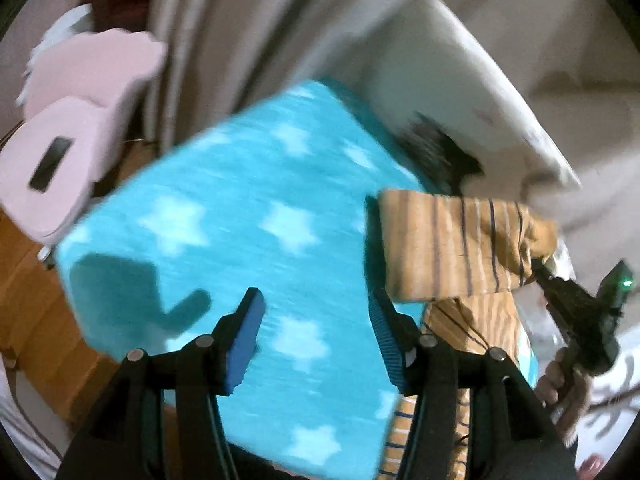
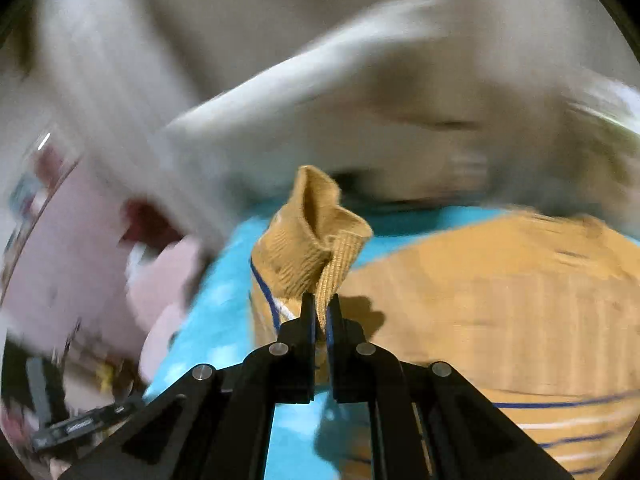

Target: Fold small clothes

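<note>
Both grippers tilt downward over the turquoise star-print blanket (image 1: 240, 208). Right gripper (image 2: 320, 312): jaws pressed together, pinching the ribbed cuff of the mustard striped knit garment (image 2: 500, 300) lying on the blanket. Left gripper (image 1: 316, 320): jaws spread, empty

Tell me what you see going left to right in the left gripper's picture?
Pink chair → blue star blanket → striped orange sweater → right gripper, shut on the sweater's cuff.
</note>
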`<action>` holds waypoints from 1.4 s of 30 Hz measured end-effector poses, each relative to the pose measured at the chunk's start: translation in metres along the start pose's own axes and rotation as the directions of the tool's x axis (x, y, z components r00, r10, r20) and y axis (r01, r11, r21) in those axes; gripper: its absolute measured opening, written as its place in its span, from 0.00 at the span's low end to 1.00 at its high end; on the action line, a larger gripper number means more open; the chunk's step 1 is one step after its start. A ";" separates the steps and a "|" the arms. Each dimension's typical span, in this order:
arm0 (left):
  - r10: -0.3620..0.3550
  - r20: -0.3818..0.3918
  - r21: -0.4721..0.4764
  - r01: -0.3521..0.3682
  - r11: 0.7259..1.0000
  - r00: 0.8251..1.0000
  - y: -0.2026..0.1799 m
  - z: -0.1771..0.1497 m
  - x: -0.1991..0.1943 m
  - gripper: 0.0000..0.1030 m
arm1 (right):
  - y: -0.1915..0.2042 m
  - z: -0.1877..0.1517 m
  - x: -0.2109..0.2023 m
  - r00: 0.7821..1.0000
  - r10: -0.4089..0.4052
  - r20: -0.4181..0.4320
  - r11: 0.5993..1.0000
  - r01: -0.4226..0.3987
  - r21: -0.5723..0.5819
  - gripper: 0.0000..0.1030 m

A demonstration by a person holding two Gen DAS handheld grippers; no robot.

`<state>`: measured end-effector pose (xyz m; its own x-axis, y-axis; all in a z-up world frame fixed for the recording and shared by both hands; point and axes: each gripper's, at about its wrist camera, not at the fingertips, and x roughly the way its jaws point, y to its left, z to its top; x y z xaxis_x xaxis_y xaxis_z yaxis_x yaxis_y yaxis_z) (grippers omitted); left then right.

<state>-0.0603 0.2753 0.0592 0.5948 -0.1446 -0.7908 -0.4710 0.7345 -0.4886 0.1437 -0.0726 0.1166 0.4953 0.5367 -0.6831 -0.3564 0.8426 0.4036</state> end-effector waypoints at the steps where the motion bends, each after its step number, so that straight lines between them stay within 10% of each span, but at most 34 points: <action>1: -0.006 -0.008 0.020 0.006 1.000 1.000 -0.013 -0.005 0.003 0.55 | -0.028 0.001 -0.011 0.999 -0.036 0.009 0.999 0.036 0.039 0.05; 7: -0.005 -0.062 0.140 0.014 0.990 0.998 -0.089 -0.046 0.028 0.55 | -0.211 -0.020 -0.062 0.963 -0.265 -0.042 0.927 0.266 0.265 0.05; 13: 0.060 -0.100 0.207 -0.038 0.978 0.993 -0.133 -0.089 0.045 0.55 | -0.307 -0.054 -0.058 0.971 -0.184 -0.154 0.877 0.233 0.420 0.09; 25: 0.124 -0.118 0.170 -0.103 0.980 0.985 -0.153 -0.124 0.064 0.55 | -0.350 -0.053 -0.113 0.990 -0.133 -0.038 0.883 0.136 0.449 0.12; 28: 0.135 -0.116 0.171 -0.114 0.979 0.984 -0.159 -0.129 0.065 0.55 | -0.343 -0.041 -0.090 0.986 -0.149 -0.076 0.902 0.167 0.399 0.42; 31: 0.141 -0.110 0.177 -0.120 0.977 0.984 -0.162 -0.132 0.064 0.55 | -0.339 -0.036 -0.062 0.984 -0.141 -0.108 0.902 0.173 0.396 0.42; 33: 0.147 -0.106 0.179 -0.126 0.976 0.983 -0.162 -0.132 0.063 0.55 | -0.336 -0.036 -0.049 0.986 -0.112 -0.124 0.906 0.153 0.395 0.30; 34: 0.145 -0.107 0.180 -0.125 0.976 0.984 -0.161 -0.132 0.064 0.55 | -0.333 -0.037 -0.042 0.986 -0.095 -0.136 0.913 0.141 0.383 0.06; 42: 0.137 -0.106 0.241 -0.109 0.964 0.985 -0.148 -0.109 0.086 0.56 | -0.348 -0.044 -0.059 0.957 -0.229 -0.180 0.877 0.283 0.387 0.07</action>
<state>-0.0106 0.0816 0.0233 0.4521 -0.1118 -0.8850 -0.3619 0.8838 -0.2965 0.2037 -0.3995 -0.0102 0.4132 0.3126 -0.8553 0.1343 0.9081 0.3967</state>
